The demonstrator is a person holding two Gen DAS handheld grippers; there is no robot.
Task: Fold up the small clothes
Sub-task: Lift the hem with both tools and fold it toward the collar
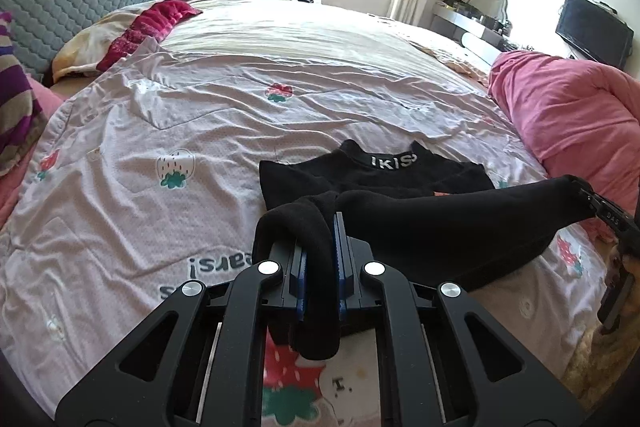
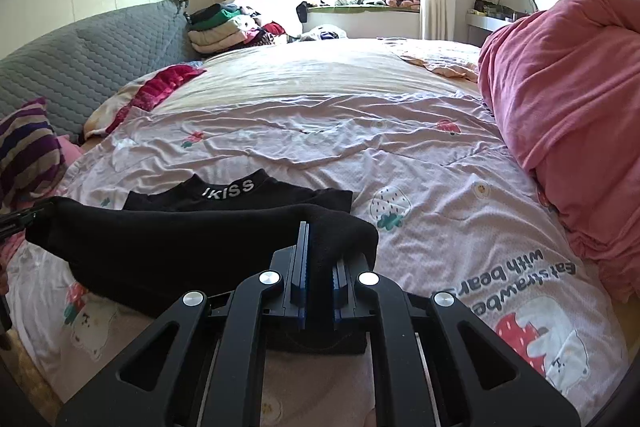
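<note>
A small black top with a white "IKISS" collar band lies on the pale strawberry-print bedsheet. Its near edge is lifted and stretched between both grippers. My left gripper is shut on the left corner of that edge. The right gripper shows at the right edge of the left wrist view, pinching the other corner. In the right wrist view my right gripper is shut on the black top. The left gripper holds the far end. The collar end rests flat on the sheet.
A bulky pink quilt is heaped at the right side of the bed. A grey quilted headboard cover and a striped pillow stand at the left. Folded clothes are stacked at the far side under the window.
</note>
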